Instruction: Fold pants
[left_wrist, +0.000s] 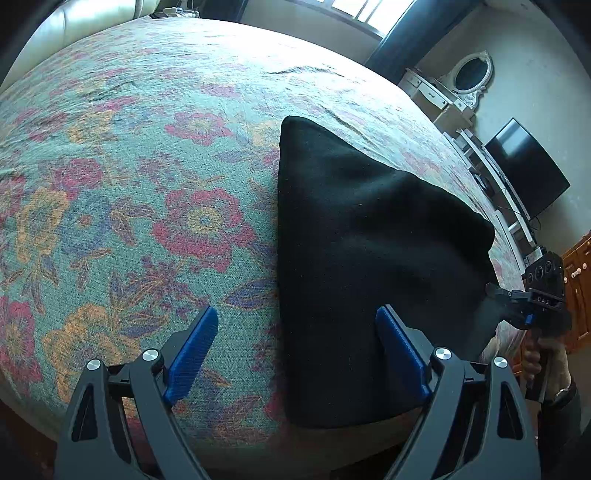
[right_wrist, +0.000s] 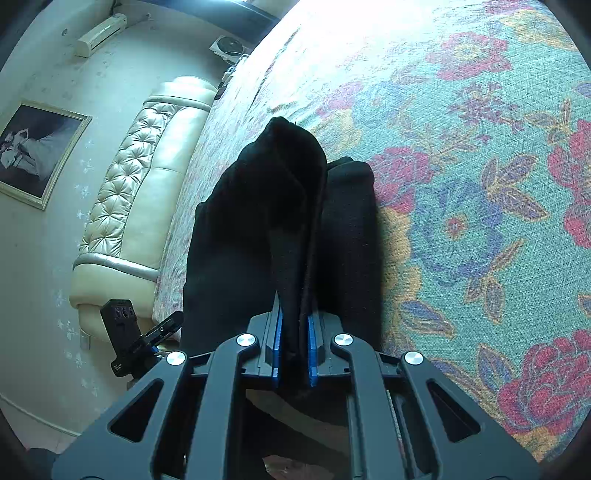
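Note:
The black pants lie folded on a bed with a floral cover, near its front right edge. My left gripper is open above the near left edge of the pants, one blue finger over the cover, the other over the cloth. In the left wrist view my right gripper sits at the right edge of the pants, held by a hand. In the right wrist view my right gripper is shut on a raised fold of the black pants, which drapes up from the layers beneath.
A cream tufted headboard stands at the far end of the bed. A white dresser with an oval mirror and a dark television line the wall to the right. The floral cover stretches wide beside the pants.

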